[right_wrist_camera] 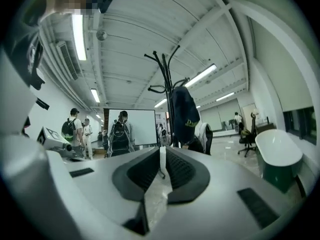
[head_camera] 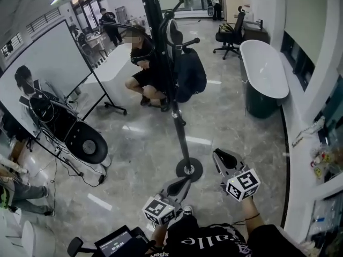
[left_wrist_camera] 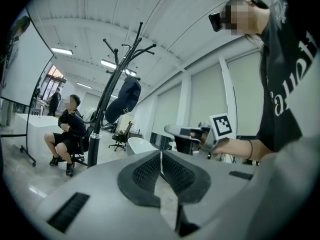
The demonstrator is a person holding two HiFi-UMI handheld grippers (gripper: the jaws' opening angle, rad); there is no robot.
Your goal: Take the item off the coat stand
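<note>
A black coat stand (head_camera: pixel 172 90) rises from a round base (head_camera: pixel 188 169) on the floor just ahead of me. A dark bag (head_camera: pixel 191 73) hangs from it; it also shows as the dark bag (left_wrist_camera: pixel 124 100) in the left gripper view and the dark bag (right_wrist_camera: pixel 184 111) in the right gripper view. My left gripper (head_camera: pixel 179 186) is low, near the base, its jaws shut with nothing between them (left_wrist_camera: pixel 161 156). My right gripper (head_camera: pixel 222 157) is to the right of the base, also shut and empty (right_wrist_camera: pixel 161 154). Both are well short of the bag.
A person (head_camera: pixel 143 63) sits on a chair right behind the stand. A whiteboard on a wheeled frame (head_camera: pixel 51 63) stands to the left, with a black round device (head_camera: pixel 86 142) and cables below it. A white oval table (head_camera: pixel 263 68) and an office chair (head_camera: pixel 230 33) are at the right.
</note>
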